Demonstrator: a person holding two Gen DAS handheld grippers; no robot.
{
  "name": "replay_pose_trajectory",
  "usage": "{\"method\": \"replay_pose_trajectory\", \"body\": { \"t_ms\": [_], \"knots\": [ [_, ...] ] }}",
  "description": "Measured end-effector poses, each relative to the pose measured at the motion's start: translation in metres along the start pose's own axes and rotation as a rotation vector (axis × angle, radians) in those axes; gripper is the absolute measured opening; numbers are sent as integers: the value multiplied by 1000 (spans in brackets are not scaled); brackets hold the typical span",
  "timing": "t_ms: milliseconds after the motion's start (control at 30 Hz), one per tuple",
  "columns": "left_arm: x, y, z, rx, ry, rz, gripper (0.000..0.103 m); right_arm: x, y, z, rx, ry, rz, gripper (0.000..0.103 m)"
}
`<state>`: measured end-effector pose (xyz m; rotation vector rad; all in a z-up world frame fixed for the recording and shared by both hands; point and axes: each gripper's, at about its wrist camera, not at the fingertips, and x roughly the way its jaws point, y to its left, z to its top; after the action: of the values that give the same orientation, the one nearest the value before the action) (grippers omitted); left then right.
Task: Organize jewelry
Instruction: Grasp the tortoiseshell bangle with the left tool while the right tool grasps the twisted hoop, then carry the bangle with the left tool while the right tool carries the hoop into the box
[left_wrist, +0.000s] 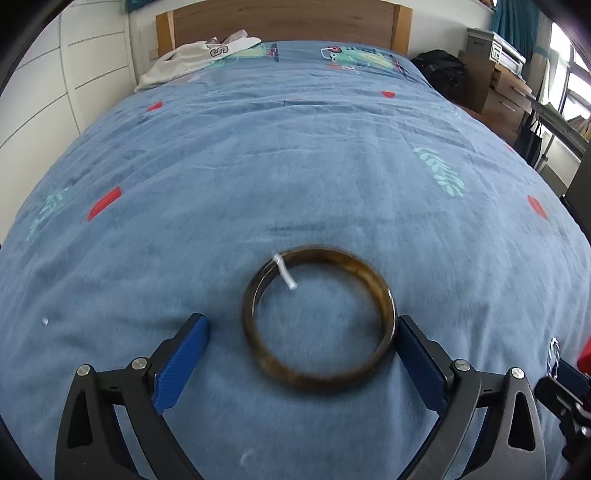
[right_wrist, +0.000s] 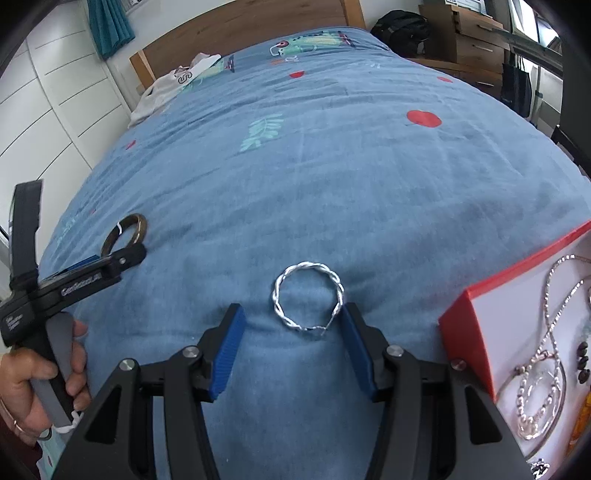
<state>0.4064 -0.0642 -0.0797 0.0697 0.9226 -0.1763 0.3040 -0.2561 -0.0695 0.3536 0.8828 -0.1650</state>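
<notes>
Several necklaces and bead strands already lay in the red-walled jewelry box (right_wrist: 466, 334) at the bed's (left_wrist: 295, 166) edge. Two pieces remained on the blue duvet: a brown bangle (left_wrist: 318, 320) between the wide-apart left tongs (left_wrist: 301, 363), and a twisted silver bracelet (right_wrist: 308, 295) between the part-open, unclamped right tongs (right_wrist: 291, 350).

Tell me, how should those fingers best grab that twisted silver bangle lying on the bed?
Pinch the twisted silver bangle across its outer rim, left and right sides, coming down from above. It lies flat on the soft blanket, and the right gripper already straddles it, one finger on each side.
</notes>
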Motion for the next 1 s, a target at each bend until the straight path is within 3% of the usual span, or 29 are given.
{"method": "replay_pose_trajectory", "body": {
  "t_ms": [167, 300, 400, 733, 1000],
  "knots": [
    [2, 2, 1, -5, -2, -15, 96, 4, 1, 6, -8, 1, -2, 52],
    [2, 1, 3, -7, -14, -22, 78, 7, 1, 9, -8, 0, -12, 51],
    [0, 1, 3, -9, -22, -26, 78, 7, -1, 11, -2, -7, -29, 38],
    [-31, -3, -14, 4, -44, -50, 78, -16, -3, -2, 4, -18, 21, 38],
    [-88, -38, -31, 60, -68, -129, 78, -81, 1, -23, -25, -71, 95, 38]
  ]
}}
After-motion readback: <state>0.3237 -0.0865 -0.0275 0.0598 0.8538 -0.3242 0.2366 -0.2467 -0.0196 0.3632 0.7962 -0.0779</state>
